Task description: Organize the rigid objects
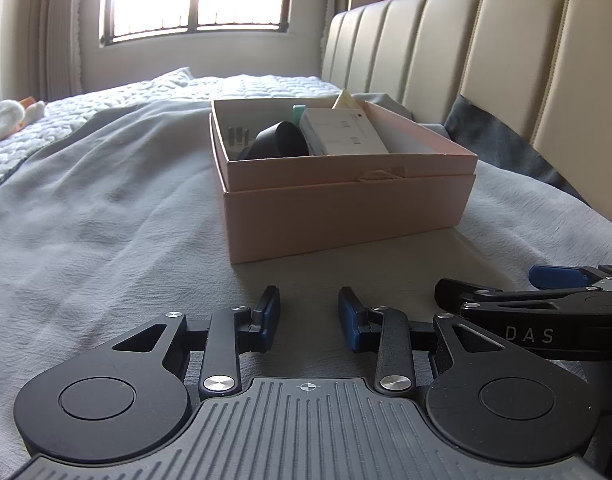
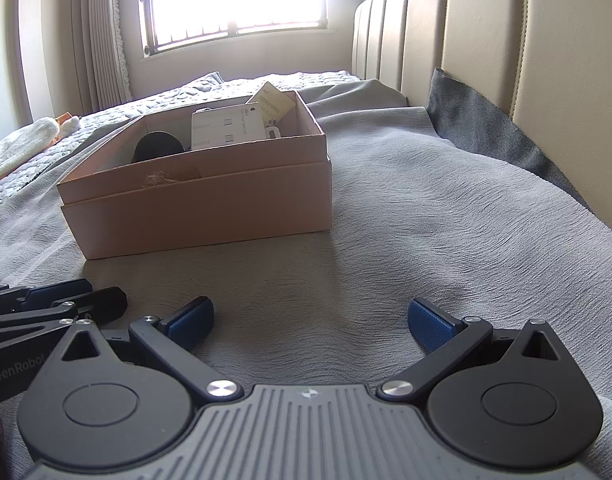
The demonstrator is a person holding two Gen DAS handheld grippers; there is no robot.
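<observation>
We find a pink cardboard box [image 1: 346,216] standing open on the bed [image 1: 106,208], seated in its own lid, near the padded headboard [image 1: 486,60]. Inside it we note a black round object [image 1: 280,142], a white carton [image 1: 342,136] leaning beside that, and a yellowish card [image 2: 272,102] at the far wall. The left gripper [image 1: 309,316] hangs short of the box, its fingers apart with only bedding between them. The right gripper [image 2: 310,320] sits just beside it, fingers spread wider and likewise holding nothing. Neither touches the box.
</observation>
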